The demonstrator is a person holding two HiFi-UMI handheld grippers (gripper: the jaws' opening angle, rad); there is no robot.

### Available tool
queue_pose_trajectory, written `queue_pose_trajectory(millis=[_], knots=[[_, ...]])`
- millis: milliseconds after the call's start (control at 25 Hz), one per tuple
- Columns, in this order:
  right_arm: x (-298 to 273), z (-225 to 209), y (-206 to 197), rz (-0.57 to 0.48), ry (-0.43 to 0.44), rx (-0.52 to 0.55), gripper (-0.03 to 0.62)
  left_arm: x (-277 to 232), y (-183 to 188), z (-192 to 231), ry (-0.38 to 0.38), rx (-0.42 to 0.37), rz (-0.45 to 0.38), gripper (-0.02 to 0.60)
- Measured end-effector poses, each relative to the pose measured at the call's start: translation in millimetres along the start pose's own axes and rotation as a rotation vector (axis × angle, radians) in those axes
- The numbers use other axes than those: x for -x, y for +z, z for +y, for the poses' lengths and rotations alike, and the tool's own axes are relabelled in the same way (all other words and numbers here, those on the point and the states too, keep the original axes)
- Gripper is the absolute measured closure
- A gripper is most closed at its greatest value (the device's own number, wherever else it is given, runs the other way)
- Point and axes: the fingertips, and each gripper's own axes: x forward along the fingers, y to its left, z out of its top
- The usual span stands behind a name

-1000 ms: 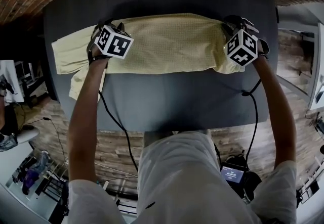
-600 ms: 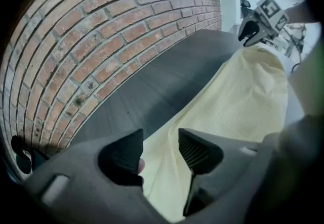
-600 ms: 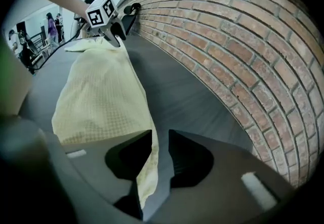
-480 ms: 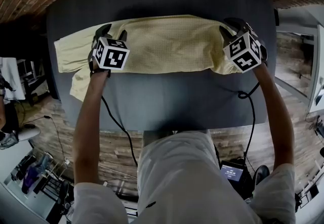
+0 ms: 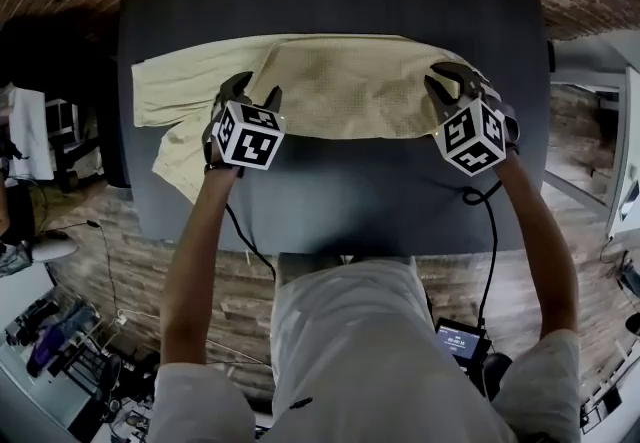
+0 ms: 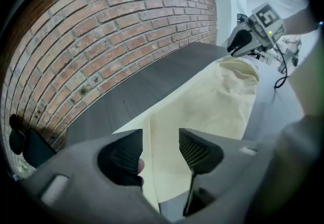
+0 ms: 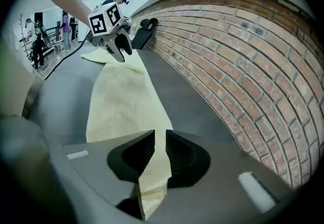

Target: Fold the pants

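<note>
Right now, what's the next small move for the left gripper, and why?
Probably lower the left gripper and close on the pants edge under it. Its jaws have just been opening and stand apart above the cloth, holding nothing, while the right gripper has just been closing and pinches the other end. Both ends need holding before a fold.

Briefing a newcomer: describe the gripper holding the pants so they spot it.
On the dark grey table lie pale yellow mesh pants. The right gripper, at their right end, has just closed its fingers on the cloth; the left gripper has just opened, empty.
</note>
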Motion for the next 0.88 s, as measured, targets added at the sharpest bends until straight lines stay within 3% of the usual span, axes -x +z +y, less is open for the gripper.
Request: queue_pose_trajectory(millis=[440,880], knots=[[7.9,77.1,89.0,-0.062,0.021,0.056,0.549,55.4,-73.7,-12.2,-0.03,-0.021,-0.038,0.353],[-1.4,159.4,188.1,-0.117,0.097,0.161,0.545,103.2,-185.3,-1.5,-0.016,0.064,-0.007,0.354]])
